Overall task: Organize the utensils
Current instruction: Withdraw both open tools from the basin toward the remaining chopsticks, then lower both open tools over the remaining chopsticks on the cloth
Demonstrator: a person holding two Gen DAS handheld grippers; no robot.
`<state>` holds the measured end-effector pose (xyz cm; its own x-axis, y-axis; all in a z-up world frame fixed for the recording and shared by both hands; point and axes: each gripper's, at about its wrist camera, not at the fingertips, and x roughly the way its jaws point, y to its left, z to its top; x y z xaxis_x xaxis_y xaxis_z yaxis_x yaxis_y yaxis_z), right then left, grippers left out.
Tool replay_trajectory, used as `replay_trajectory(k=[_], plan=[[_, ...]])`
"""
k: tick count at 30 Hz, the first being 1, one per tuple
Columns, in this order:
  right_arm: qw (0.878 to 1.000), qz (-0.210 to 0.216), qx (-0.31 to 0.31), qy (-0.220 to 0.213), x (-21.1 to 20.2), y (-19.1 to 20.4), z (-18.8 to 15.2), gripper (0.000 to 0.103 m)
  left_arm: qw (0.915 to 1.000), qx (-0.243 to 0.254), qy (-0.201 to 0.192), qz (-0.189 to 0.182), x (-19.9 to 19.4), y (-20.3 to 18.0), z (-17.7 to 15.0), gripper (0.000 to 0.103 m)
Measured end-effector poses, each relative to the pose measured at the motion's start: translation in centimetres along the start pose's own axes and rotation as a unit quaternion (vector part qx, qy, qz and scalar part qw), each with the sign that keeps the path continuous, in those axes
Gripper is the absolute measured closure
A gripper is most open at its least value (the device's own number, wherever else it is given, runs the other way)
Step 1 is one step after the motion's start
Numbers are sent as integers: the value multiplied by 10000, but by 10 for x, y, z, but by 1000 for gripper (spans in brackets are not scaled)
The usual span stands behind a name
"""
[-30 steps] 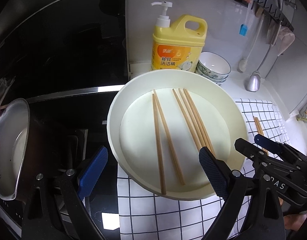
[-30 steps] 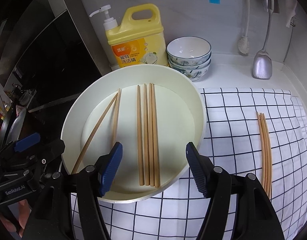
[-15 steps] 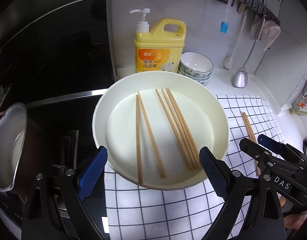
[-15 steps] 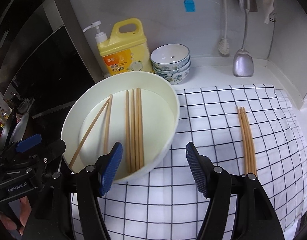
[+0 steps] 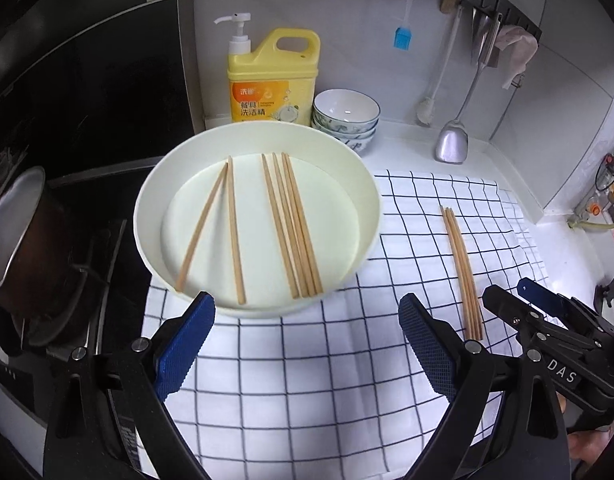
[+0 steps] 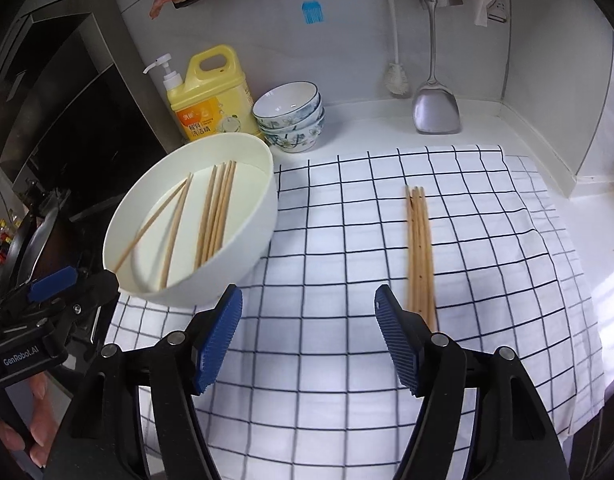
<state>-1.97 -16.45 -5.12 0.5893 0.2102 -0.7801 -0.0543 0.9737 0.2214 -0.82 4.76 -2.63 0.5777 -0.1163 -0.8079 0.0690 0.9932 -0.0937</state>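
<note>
A large cream bowl (image 5: 347,184) (image 6: 255,216) stands on the left edge of a checked cloth (image 5: 307,380) (image 6: 327,240) and holds several wooden chopsticks (image 5: 291,224) (image 6: 217,212). A bundle of chopsticks (image 5: 463,268) (image 6: 419,248) lies on the cloth to the right. My left gripper (image 5: 307,340) is open and empty, above the cloth in front of the bowl. My right gripper (image 6: 309,336) is open and empty, above the cloth between the bowl and the bundle; it also shows in the left wrist view (image 5: 547,320).
A yellow detergent jug (image 5: 273,80) (image 6: 211,100) and stacked patterned bowls (image 5: 345,116) (image 6: 291,116) stand by the back wall. A spatula (image 5: 451,146) (image 6: 435,112), brushes and cloths hang above. A pot (image 5: 23,240) sits on the black stove at left.
Both grippers have pulled back and up from the bowl, staying open. The bowl now looks smaller and farther, and the chopstick bundle on the cloth has come fully into view.
</note>
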Motion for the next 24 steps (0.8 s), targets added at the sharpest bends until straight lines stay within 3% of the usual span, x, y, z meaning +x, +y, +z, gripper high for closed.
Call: replay_trajectory(k=[9,16,24], plan=[[9998,109,-153,87,-6,-53,-19,35,9995,-187,4,238,-5,-49,-27,11],[9996,-136,39,253,11,-86,-24,32,10000,-33,27,76,11,-82,-27,8],[9970,-699,217,254,31,-113,-26,30,9991,331,92,-266,51,-102,-25,7]])
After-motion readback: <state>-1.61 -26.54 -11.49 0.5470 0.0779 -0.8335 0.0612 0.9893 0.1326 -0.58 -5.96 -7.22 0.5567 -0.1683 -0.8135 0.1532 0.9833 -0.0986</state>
